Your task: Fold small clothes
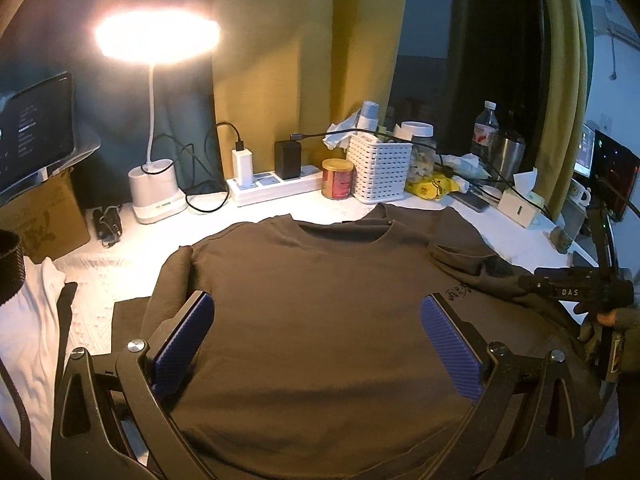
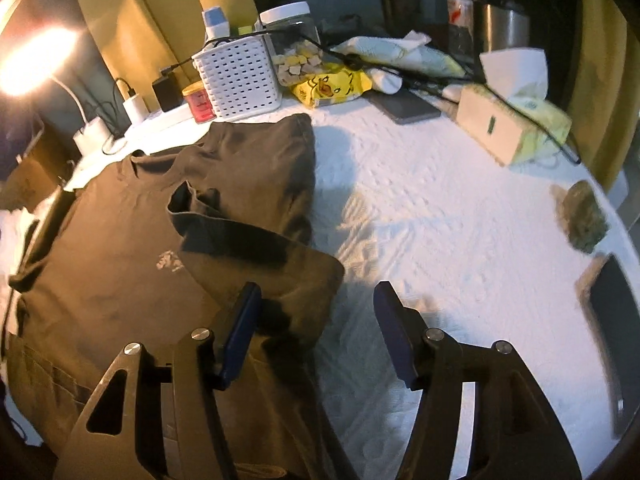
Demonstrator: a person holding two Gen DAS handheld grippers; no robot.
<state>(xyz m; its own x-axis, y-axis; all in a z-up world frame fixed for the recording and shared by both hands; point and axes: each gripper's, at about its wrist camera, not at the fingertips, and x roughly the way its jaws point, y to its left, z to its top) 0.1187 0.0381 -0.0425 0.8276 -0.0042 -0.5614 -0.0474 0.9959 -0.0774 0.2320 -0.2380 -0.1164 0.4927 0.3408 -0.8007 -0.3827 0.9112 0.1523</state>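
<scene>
A dark brown T-shirt [image 1: 320, 300] lies front up on the white table cover, collar toward the far clutter. Its left sleeve is folded in. Its right sleeve [image 2: 256, 200] is folded over the chest in a rumpled flap. My left gripper [image 1: 316, 316] is open and empty, hovering over the shirt's middle. My right gripper [image 2: 318, 304] is open and empty, at the shirt's right edge, with its left finger over the folded sleeve and its right finger over the bare cover. The right gripper also shows at the right edge of the left wrist view [image 1: 576, 288].
Along the far edge stand a lit desk lamp [image 1: 156, 36], a power strip [image 1: 272, 188], a red can [image 1: 338, 179], a white basket [image 1: 380, 168], a jar, bottles and a tissue box [image 2: 512, 124]. A cardboard box [image 1: 44, 216] is at left. Bare white cover [image 2: 440, 216] lies right of the shirt.
</scene>
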